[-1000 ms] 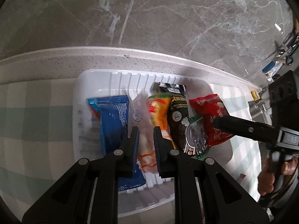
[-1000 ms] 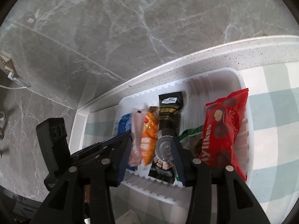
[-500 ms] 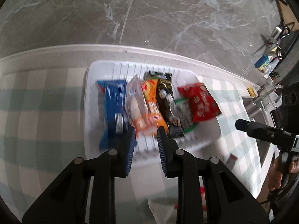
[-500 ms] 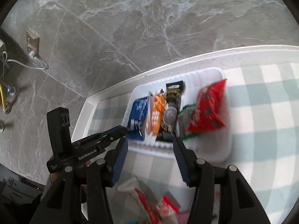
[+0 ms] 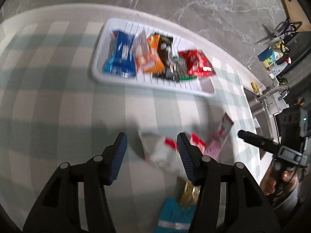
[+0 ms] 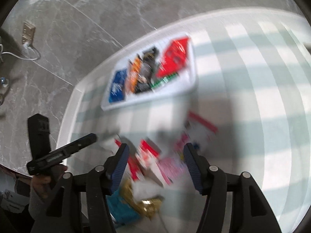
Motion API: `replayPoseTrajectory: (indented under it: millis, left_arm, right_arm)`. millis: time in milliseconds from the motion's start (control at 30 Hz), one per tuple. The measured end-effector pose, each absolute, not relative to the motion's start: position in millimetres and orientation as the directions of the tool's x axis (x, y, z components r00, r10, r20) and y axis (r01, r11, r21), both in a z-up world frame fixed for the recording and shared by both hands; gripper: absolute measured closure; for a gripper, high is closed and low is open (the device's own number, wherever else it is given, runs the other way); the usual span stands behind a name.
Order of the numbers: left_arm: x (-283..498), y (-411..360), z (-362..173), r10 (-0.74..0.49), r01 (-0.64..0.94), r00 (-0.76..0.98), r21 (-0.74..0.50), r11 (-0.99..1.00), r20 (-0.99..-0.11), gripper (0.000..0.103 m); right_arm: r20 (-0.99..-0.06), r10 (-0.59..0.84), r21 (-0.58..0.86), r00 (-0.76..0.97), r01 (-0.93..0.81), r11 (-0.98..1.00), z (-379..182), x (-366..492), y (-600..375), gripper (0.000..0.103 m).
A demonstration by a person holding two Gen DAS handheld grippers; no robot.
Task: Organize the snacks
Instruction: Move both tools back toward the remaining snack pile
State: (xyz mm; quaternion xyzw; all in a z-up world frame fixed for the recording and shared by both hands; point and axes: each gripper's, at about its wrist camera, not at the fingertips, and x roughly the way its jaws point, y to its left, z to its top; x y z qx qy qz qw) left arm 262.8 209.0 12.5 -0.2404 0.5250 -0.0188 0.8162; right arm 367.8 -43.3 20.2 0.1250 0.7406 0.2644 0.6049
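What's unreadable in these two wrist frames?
- Loose snack pile, right wrist view: motion blur, no count or brands.
- Teal packet, left wrist view: blurred, partly behind the left gripper fingers.
- Tray packets, right wrist view: smeared, labels illegible.
- Counter clutter, left wrist view: too small.

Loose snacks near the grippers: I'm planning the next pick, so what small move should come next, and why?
Probably lower the left gripper, open and empty, onto the white-and-red packet just beneath it. The white tray already holds a row of packets, while several snacks lie loose on the checked cloth.
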Motion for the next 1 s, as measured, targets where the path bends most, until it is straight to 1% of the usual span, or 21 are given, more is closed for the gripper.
replayPoseTrajectory:
  millis: [200, 267, 600, 667, 700, 800, 933, 1000]
  left_arm:
    - [242, 191, -3, -0.325, -0.252, 0.390, -0.440, 0.862, -0.861, 0.052]
    - [239, 183, -8, -0.341, -0.257, 0.375, -0.450, 0.855, -0.862, 0.050]
    - [258, 165, -31, -0.407, -0.312, 0.344, -0.512, 0.800, -0.846, 0.049]
    - [265, 163, -33, -0.407, -0.326, 0.342, -0.513, 0.794, -0.847, 0.045]
    - [268, 162, -34, -0.404, -0.327, 0.343, -0.511, 0.795, -0.848, 0.044]
    - [279, 157, -35, -0.381, -0.313, 0.344, -0.488, 0.815, -0.858, 0.044]
    - [291, 152, -33, -0.325, -0.284, 0.340, -0.426, 0.859, -0.883, 0.044]
    - [297, 152, -35, -0.319, -0.282, 0.334, -0.418, 0.864, -0.887, 0.044]
  right_arm:
    - [-0.848, 0.463, 0.499, -0.258, -0.094, 0.861, 4, 348, -59, 0.041]
    - [-0.850, 0.457, 0.491, -0.260, -0.082, 0.867, 0, 344, -61, 0.040]
    - [-0.848, 0.455, 0.487, -0.273, -0.060, 0.871, -13, 338, -59, 0.037]
    - [-0.847, 0.455, 0.488, -0.275, -0.060, 0.871, -13, 337, -59, 0.037]
    - [-0.846, 0.456, 0.488, -0.276, -0.060, 0.871, -14, 337, -58, 0.037]
    - [-0.847, 0.455, 0.488, -0.275, -0.064, 0.870, -15, 338, -56, 0.037]
    - [-0.849, 0.452, 0.486, -0.273, -0.069, 0.871, -16, 341, -53, 0.037]
    - [-0.850, 0.450, 0.485, -0.273, -0.071, 0.872, -17, 342, -52, 0.036]
